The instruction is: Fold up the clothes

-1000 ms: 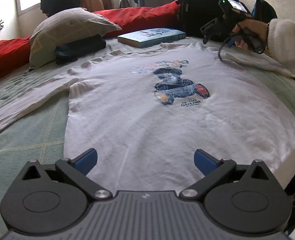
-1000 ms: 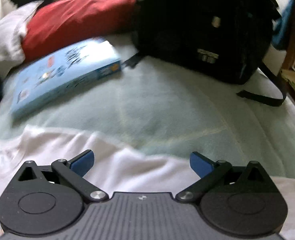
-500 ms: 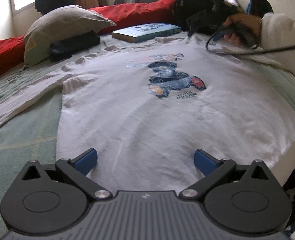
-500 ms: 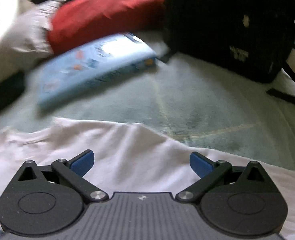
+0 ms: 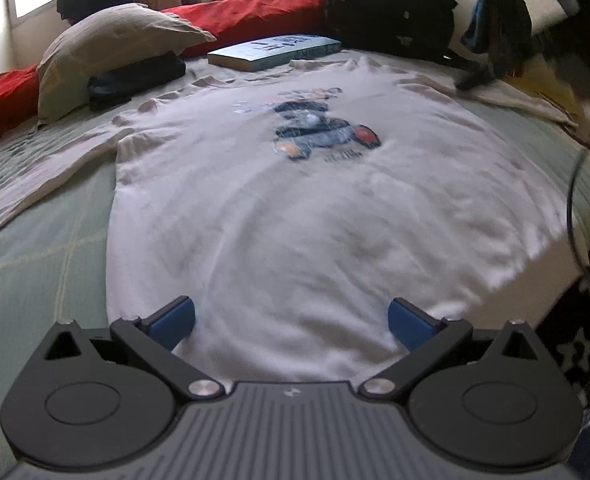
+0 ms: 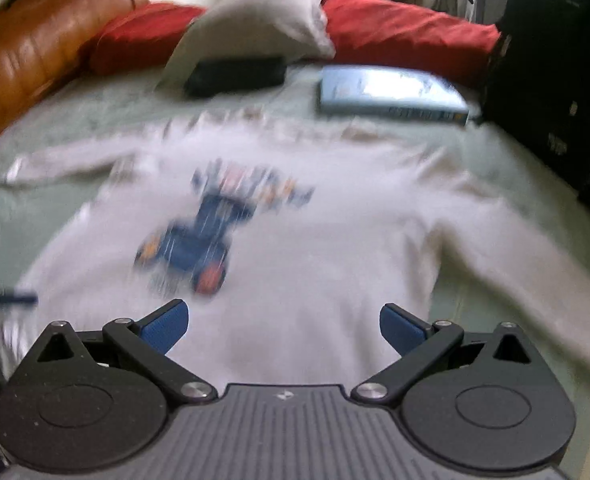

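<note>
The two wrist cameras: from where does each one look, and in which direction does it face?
Left wrist: sits low at the hem of the white sweatshirt, faces up along it toward the book and pillow; shows the open left gripper.
Right wrist: sits above the lower right part of the sweatshirt, faces toward the pillow and book, picture blurred; shows the open right gripper.
Shared: sweatshirt, book, pillow, red cushions, black backpack.
</note>
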